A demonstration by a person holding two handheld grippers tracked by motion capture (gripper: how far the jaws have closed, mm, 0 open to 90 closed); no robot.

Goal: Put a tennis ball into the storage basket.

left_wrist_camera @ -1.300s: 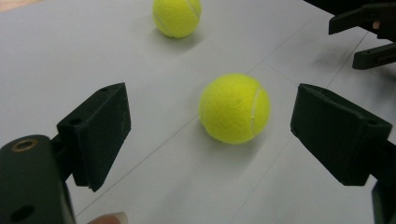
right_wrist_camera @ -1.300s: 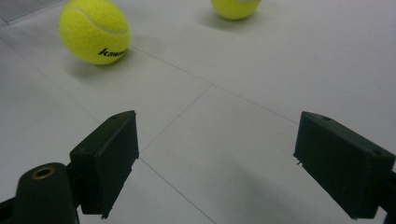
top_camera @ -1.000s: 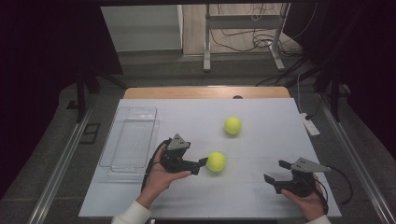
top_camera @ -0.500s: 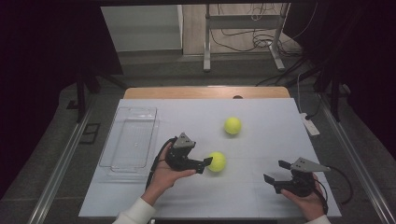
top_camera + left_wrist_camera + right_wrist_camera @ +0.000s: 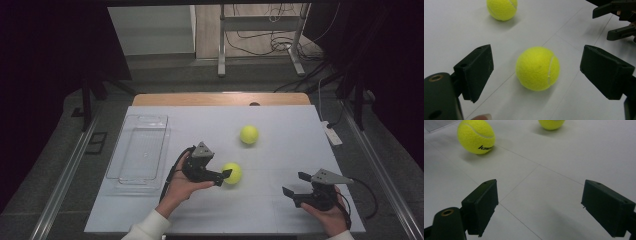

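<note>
A white surface [image 5: 280, 210] stands in a dim room, cables trailing on the floor behind it. A clear plastic tray [image 5: 141, 152] lies at its left side. The left gripper [image 5: 223, 177] has its jaws spread wide, with the nearer tennis ball [image 5: 231, 173] sitting between them on the surface, touched by neither jaw. The farther tennis ball [image 5: 249, 134] rests apart, toward the back. The right gripper [image 5: 296, 183] sits low at the front right, its jaws wide apart with nothing between them.
</note>
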